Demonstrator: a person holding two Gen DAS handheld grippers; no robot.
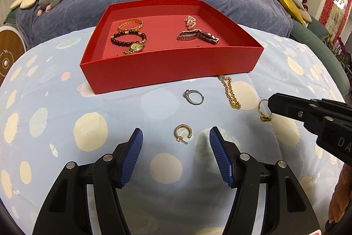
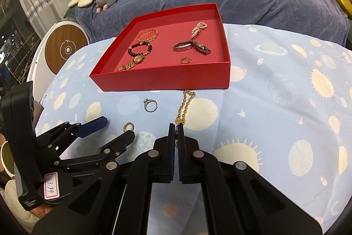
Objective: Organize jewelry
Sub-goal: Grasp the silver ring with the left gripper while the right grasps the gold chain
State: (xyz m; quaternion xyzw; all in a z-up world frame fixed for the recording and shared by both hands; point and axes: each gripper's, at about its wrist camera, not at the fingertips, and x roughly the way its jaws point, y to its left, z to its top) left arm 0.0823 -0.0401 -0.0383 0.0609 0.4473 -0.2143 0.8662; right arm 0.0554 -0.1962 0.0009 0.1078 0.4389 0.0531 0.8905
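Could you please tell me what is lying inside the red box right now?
Inside the red box: a gold bracelet, dark bead bracelet, gold watch, pink pearl piece, metal watch and small gold hoop earring. Its near wall hides the floor strip directly behind it.

We're seeing a matt red cardboard-looking box point(image 1: 167, 72) sitting on soft printed cloth point(image 1: 66, 124). The gold chain point(image 2: 186, 106) and silver ring point(image 1: 194, 97) look like shiny metal. The left gripper point(image 1: 176, 138) has ribbed blue pads point(image 1: 132, 158) on smooth black plastic.
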